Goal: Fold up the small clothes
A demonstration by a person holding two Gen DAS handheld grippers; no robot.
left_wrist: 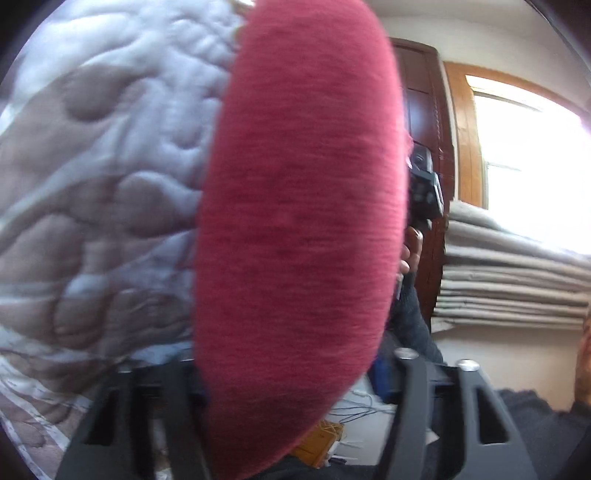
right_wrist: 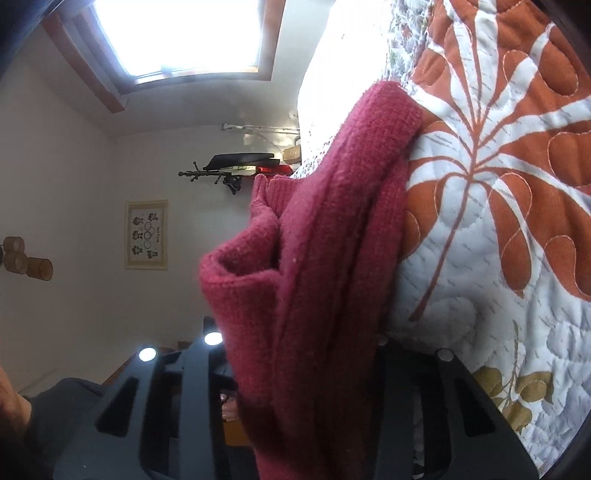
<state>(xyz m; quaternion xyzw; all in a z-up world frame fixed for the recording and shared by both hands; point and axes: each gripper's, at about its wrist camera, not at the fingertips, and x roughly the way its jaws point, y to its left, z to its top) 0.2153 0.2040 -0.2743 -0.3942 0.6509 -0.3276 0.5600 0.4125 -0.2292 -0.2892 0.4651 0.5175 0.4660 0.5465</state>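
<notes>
On my left wrist view the quilt (left_wrist: pixel 103 177) fills the left side, puffy and stitched, grey-brown and pale in shadow. The knit (left_wrist: pixel 303 229), a red woollen garment, stands in the middle like a tall blurred oval and covers the fingertips of the left gripper (left_wrist: pixel 295 373); its black arms flank the cloth low down, so it seems clamped on the knit, though the tips are hidden. To the right I see a hand (left_wrist: pixel 408 254) below a black device (left_wrist: pixel 424 184), then a dark wooden door (left_wrist: pixel 424 110), a stack of folded beige blankets (left_wrist: pixel 517 269) and a bright window (left_wrist: pixel 532 166).

On my right wrist view the room lies turned on its side — a window (right_wrist: pixel 184 33) at the top left, a pale wall with a framed picture (right_wrist: pixel 147 234) and a dark coat rack (right_wrist: pixel 229 171). The knit (right_wrist: pixel 325 258) hangs in thick folds through the middle, running down between the arms of the right gripper (right_wrist: pixel 306 373); that gripper looks closed on it, tips hidden again. The cloth's far edge touches the quilt (right_wrist: pixel 498 221), which here shows white with orange leaves — and olive ones lower down.
</notes>
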